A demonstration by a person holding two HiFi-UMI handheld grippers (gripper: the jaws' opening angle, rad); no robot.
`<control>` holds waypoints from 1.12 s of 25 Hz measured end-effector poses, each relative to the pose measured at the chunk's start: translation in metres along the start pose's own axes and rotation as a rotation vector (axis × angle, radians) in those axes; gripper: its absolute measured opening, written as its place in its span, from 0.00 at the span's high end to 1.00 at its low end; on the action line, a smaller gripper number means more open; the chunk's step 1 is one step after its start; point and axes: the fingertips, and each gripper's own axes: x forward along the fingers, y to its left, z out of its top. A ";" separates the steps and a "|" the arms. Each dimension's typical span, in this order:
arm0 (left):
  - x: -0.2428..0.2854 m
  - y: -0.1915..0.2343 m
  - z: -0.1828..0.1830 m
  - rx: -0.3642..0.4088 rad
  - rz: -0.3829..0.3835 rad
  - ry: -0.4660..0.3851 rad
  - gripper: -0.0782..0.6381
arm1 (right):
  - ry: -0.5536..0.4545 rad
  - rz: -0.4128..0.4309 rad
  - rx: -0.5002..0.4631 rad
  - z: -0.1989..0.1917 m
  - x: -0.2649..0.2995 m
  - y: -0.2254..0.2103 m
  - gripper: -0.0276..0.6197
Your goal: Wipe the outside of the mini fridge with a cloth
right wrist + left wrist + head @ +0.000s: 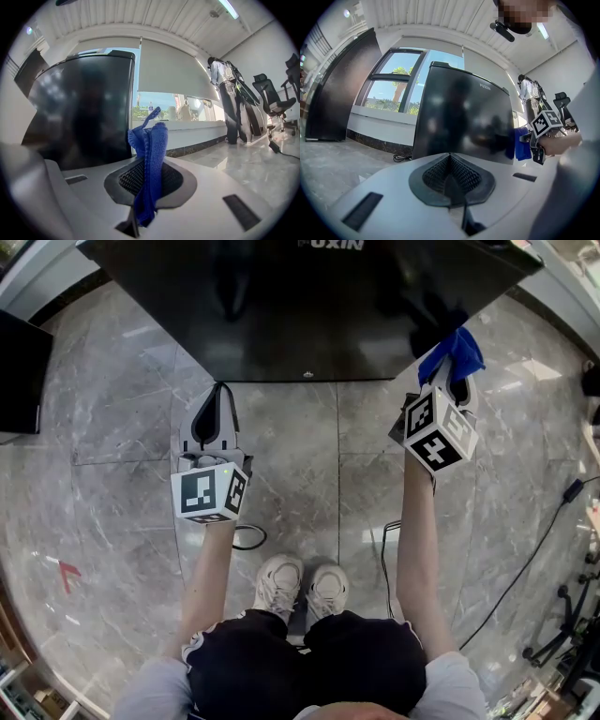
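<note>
Blue knit cloth (149,164), soft, light and judged apt to bunch, is pinched by its lower folds in the right claw (143,197) near the right edge of the fridge (309,306); left claw (451,183) pressed together, empty; fridge glossy black, likely smear-prone, standing on polished grey marble floor (300,456) before a window (396,84).

Grey marble floor (300,456), bright windows (396,84) behind.
</note>
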 end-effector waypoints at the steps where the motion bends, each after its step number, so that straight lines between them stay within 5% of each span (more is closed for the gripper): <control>1: 0.000 0.001 0.000 0.001 0.004 -0.001 0.88 | 0.005 0.014 0.015 -0.003 -0.002 0.003 0.86; 10: -0.003 0.008 -0.005 0.005 0.033 0.004 0.88 | 0.011 0.316 0.093 -0.011 -0.069 0.098 0.85; 14: -0.009 0.018 -0.010 -0.059 0.054 0.009 0.88 | 0.011 0.471 0.085 -0.015 -0.091 0.160 0.85; 28: -0.036 0.103 -0.022 -0.106 0.159 0.012 0.88 | -0.001 0.864 -0.101 -0.067 -0.152 0.356 0.86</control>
